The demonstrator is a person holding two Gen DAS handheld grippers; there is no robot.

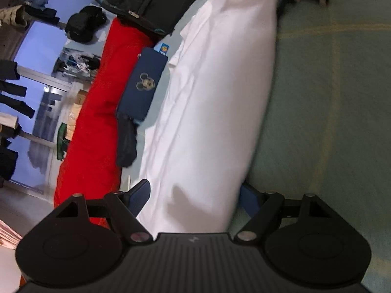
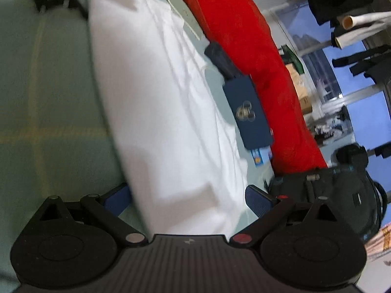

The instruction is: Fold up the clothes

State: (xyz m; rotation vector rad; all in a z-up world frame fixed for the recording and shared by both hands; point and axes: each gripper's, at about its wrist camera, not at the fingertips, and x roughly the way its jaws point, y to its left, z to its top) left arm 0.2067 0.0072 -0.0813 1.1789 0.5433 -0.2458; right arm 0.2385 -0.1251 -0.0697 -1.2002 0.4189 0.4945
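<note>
White cloth [image 1: 215, 102], folded into one long smooth band, lies on a pale green bed sheet [image 1: 330, 112], between each gripper's spread fingers. The left gripper [image 1: 195, 195] and right gripper [image 2: 188, 195] stand apart, clamping nothing. Beyond lie one red quilt [image 1: 92, 134], one navy case [image 1: 144, 85] and one black backpack [image 1: 151, 0].

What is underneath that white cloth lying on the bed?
The white garment lies on a pale green checked bedsheet, which shows bare along one side. Whatever sits beneath the garment's middle is covered. A navy case and red bedding lie beside it, not under it.
</note>
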